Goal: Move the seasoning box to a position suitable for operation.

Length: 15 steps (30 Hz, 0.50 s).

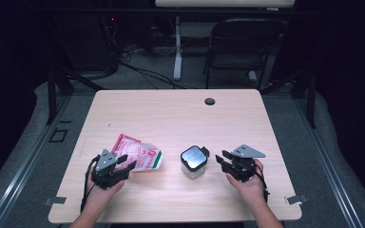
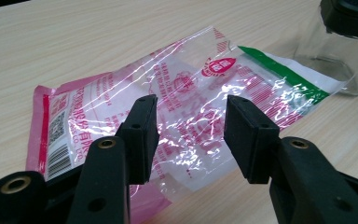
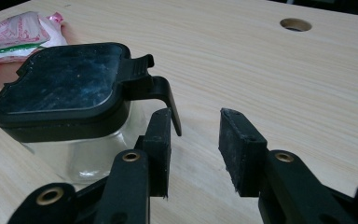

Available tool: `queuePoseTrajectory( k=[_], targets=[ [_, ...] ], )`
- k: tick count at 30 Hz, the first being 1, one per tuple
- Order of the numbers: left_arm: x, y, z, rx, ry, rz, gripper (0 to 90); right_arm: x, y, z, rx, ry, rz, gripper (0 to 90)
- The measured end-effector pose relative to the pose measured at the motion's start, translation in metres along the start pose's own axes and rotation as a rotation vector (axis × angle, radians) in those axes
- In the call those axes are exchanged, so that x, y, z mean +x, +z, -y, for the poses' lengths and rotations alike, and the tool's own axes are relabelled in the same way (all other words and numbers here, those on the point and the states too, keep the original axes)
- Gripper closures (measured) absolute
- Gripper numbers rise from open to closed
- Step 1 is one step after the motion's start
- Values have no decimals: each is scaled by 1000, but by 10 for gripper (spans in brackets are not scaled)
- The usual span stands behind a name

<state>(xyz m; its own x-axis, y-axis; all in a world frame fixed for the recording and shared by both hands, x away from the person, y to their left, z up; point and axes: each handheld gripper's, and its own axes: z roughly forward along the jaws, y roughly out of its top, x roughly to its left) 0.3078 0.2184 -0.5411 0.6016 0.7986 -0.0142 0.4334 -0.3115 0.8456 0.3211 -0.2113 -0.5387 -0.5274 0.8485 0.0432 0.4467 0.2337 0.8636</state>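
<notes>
While packet (image 2: 182,102) lies beneath spread left gripper (image 2: 191,135) fingers (image 2: 142,130).

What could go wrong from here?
The left claw hangs open over a flat, slick plastic bag; closing may only slide or crumple the film. The right claw is open beside the jar, close to its lid latch; a bump could pop the latch or shove the jar.

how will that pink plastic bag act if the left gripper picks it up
The pink plastic bag looks thin, crinkled and nearly empty, so it would probably droop and fold. Its glossy film may slip between the pads. Lying flat on the table, it seems hard to pinch.
</notes>
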Motion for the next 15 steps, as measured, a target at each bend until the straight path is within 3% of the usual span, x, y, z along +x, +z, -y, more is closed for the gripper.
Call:
queuePoseTrajectory(
  k=[4, 7, 13, 15],
  targets=[
    [-3, 4, -1, 13, -1, 8, 542, -1, 9, -11, 17, -5, -14, 678],
    [-4, 5, 1, 16, -7, 11, 541, -5, 11, -17, 10, 24, -25, 694],
    [-4, 6, 4, 40, 3, 8, 532, -8, 8, -14, 5, 46, -32, 709],
    [-4, 5, 5, 41, 6, 11, 531, -10, 8, -12, 16, 62, -55, 705]
  ],
)
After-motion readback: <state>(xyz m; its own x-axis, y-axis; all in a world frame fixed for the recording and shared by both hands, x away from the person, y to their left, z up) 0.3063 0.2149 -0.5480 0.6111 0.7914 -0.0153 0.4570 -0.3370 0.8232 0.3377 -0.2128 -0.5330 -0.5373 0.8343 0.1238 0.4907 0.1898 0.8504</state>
